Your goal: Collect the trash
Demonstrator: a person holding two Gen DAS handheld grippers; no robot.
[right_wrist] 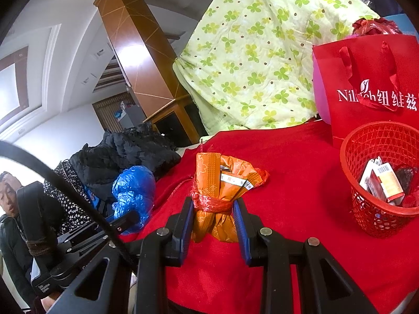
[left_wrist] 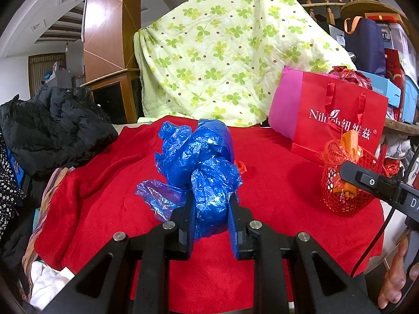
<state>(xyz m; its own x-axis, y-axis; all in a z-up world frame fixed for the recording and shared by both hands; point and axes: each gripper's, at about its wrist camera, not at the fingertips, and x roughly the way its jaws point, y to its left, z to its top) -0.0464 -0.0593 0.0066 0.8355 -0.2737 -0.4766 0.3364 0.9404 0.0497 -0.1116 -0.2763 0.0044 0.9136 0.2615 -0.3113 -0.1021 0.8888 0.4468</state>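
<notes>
The left tongs [left_wrist: 211, 209] are squeezing a crumpled blue bag [left_wrist: 201, 162], the fingers pinching its lower end and holding it up over the middle of the red cloth [left_wrist: 275, 183] covering the desk. The right tongs [right_wrist: 213, 218] are clamping an orange packet [right_wrist: 222, 183], tied round with red string, the jaws closed tight on its waist. A red basket [right_wrist: 371, 214] is sitting near the desk's right edge, with small boxes [right_wrist: 385, 183] lying inside. A red gift bag [right_wrist: 371, 86] is standing just behind it, and a black jacket [left_wrist: 52, 130] is lying off the left edge.
</notes>
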